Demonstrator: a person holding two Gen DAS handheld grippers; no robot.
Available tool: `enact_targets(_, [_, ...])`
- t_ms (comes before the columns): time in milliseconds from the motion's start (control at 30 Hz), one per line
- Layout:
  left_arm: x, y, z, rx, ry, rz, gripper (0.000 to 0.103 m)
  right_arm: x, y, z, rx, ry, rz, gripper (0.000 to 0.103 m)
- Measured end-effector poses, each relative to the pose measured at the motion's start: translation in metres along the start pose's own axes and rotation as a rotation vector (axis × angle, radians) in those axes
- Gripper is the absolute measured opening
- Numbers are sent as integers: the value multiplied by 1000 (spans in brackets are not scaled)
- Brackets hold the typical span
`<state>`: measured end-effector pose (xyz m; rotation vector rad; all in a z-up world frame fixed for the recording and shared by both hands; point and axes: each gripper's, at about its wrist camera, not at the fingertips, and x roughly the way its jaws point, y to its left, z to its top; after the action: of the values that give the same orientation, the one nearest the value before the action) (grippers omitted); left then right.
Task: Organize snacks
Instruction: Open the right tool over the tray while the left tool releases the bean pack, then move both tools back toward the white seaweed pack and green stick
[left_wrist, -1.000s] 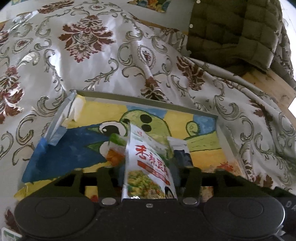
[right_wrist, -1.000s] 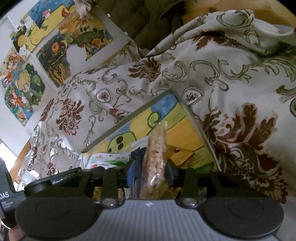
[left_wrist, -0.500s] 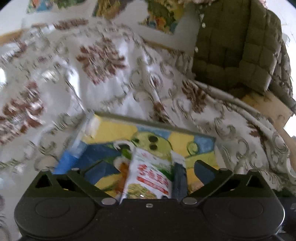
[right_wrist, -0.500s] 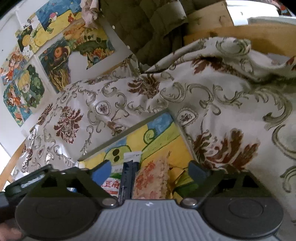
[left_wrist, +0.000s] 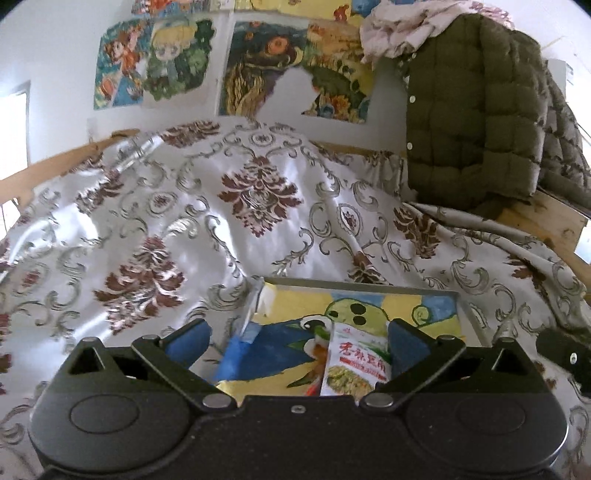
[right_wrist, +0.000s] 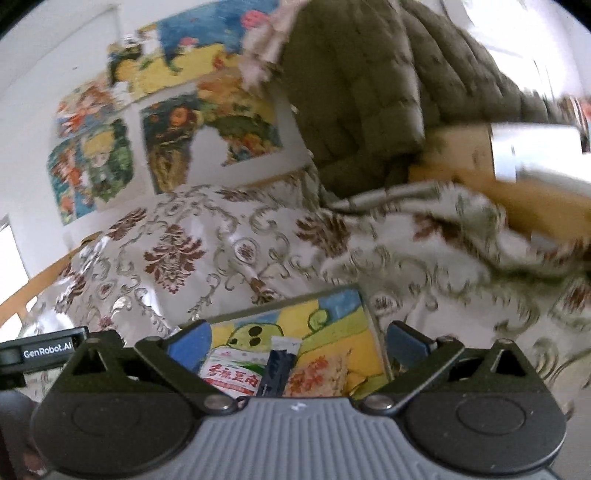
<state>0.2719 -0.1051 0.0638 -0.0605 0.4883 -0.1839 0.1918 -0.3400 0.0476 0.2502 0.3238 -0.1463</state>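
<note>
The left gripper (left_wrist: 297, 338) has a matte black body with a round raised disc at each side, a small screw in the middle of its front edge and silver pivot pins where black angled arms hinge. Those arms have triangular cut-outs and carry blue pads (left_wrist: 188, 338) at the tips. The right gripper (right_wrist: 297, 338) is built alike, but its middle is a grey ribbed panel with a small white mark. From the right wrist view, the side of the other tool is a black bar with white lettering reading GenRobot.AI.
</note>
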Motion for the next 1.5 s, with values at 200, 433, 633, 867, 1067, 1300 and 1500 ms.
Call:
enact_targets(200, [-45,7,-13,11,-32,6,102,-36,20,-10,-66,-39,-24,103])
enact_targets(433, [-82,15,-35,64,-23,18,102,-67,33,-33,-147,-23,-43,103])
enact_targets(633, [-101,21,-57,168,17,55,102,-93,51,-59,-270,3,-28,103])
enact_targets(867, [-119,37,-79,231,66,63,102,-111,66,-76,-305,57,-7,103])
enact_targets(1067, [-125,59,-94,232,137,78,102,-114,63,-87,-282,155,6,103])
enact_targets(1300, [-120,79,-109,318,218,106,102,-102,61,-99,-272,273,-5,103])
enact_targets(1500, [-108,95,-116,353,256,110,102,-83,64,-113,-288,395,-1,103])
